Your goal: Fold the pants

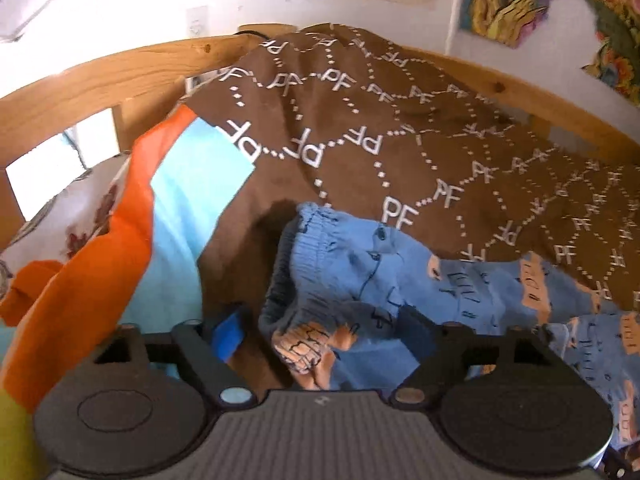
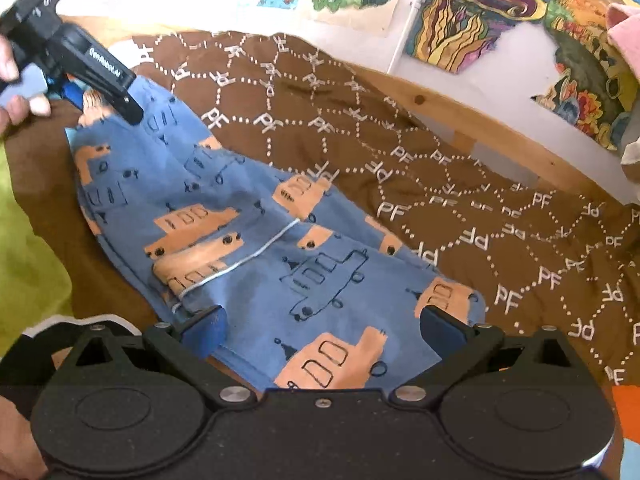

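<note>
Both grippers at the pants, fold not yet made!

Our left gripper [image 1: 320,324] stood wide at the waistband, our right gripper [image 2: 322,324] wide over the pants [image 2: 248,240] on the brown blanket [image 2: 460,200]. We judged one-layer pinches would skew the fold. Only the right view showed the whole garment; only the left showed the gathered waistband [image 1: 308,236].

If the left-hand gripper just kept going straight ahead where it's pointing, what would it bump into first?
Most likely the blue pants: their bunched waistband lies right ahead of the left gripper, between its open fingers. Beyond that comes the brown PF-patterned blanket. Depth is hard to judge through the fisheye.
</note>
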Demonstrator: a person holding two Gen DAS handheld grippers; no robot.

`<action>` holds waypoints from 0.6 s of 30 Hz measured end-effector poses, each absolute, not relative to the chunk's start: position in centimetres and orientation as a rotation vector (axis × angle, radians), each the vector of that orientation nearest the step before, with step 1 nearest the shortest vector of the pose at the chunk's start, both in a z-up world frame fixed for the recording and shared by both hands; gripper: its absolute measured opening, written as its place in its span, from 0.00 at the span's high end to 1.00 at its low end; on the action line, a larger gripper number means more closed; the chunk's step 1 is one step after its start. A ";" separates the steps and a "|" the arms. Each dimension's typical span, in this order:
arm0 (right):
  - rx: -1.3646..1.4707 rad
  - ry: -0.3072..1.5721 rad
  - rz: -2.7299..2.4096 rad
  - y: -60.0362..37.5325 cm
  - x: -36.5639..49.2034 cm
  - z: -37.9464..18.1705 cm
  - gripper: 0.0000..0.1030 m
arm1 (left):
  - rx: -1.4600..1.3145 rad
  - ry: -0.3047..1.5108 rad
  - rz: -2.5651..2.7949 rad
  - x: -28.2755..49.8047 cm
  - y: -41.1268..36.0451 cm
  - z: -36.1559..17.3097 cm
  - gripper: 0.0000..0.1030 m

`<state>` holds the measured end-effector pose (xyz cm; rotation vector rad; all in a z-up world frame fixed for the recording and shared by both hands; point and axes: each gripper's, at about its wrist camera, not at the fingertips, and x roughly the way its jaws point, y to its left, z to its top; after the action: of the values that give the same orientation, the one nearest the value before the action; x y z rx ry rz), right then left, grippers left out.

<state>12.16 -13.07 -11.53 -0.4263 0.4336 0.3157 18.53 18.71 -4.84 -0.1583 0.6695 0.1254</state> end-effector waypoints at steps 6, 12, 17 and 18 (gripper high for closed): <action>-0.434 0.422 0.341 -12.7 11.9 -11.7 0.01 | -0.132 0.685 0.153 18.4 18.1 -4.4 0.36; -0.419 0.428 0.348 -12.9 11.8 -11.8 0.01 | -0.277 0.654 0.138 18.0 19.0 -4.5 0.24; -0.402 0.431 0.343 -13.0 11.9 -11.7 0.01 | -0.354 0.655 0.164 17.8 20.5 -4.4 0.51; -0.398 0.431 0.341 -13.1 11.9 -11.7 0.01 | -0.362 0.658 0.168 17.8 20.8 -4.4 0.61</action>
<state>11.94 -13.07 -11.68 -0.3980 0.4313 0.3410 17.81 20.76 -4.38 -0.3620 0.6579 0.1677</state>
